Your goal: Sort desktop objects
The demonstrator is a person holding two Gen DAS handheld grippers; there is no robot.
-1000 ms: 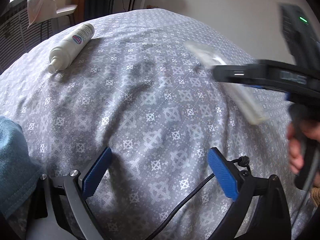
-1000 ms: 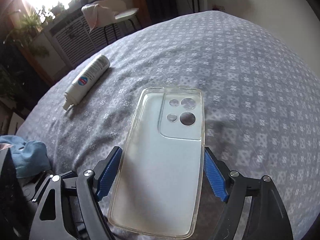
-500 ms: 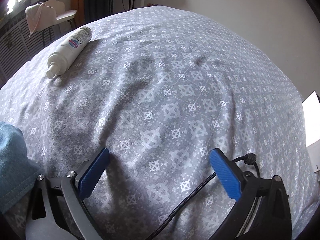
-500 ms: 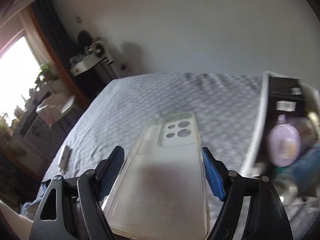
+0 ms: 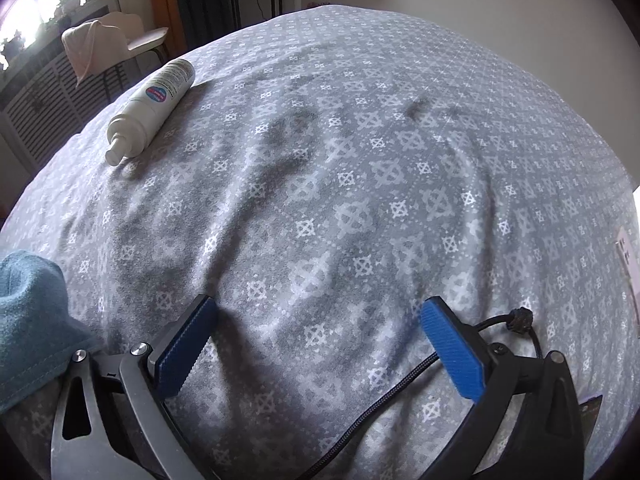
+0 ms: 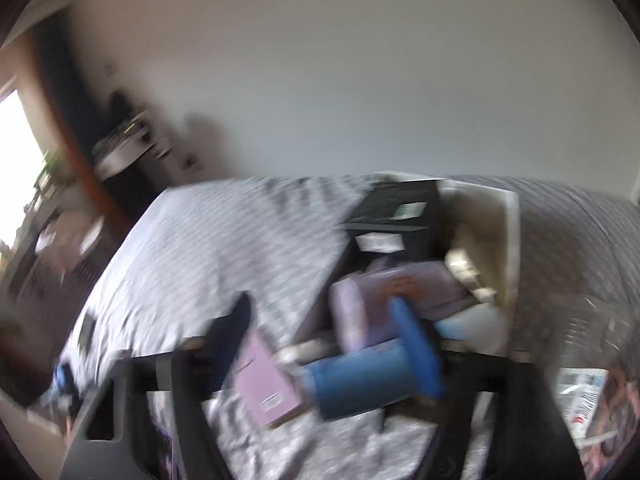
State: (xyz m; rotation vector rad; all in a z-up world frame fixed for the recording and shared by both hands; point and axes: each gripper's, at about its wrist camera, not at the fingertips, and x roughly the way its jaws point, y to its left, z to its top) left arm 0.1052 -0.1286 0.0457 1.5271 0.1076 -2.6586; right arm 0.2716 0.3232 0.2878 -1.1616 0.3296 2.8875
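Left gripper (image 5: 316, 344) angled down over grey patterned bedspread (image 5: 360, 200), jaws opening, nothing between. Right gripper (image 6: 328, 332), blurred, jaws springing apart above cluttered white box (image 6: 512, 240), empty.

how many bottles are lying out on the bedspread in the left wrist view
1. A white bottle lies on its side at the far left of the patterned bedspread, nozzle pointing toward the camera. Others may sit in the blurred box that the right wrist view shows.
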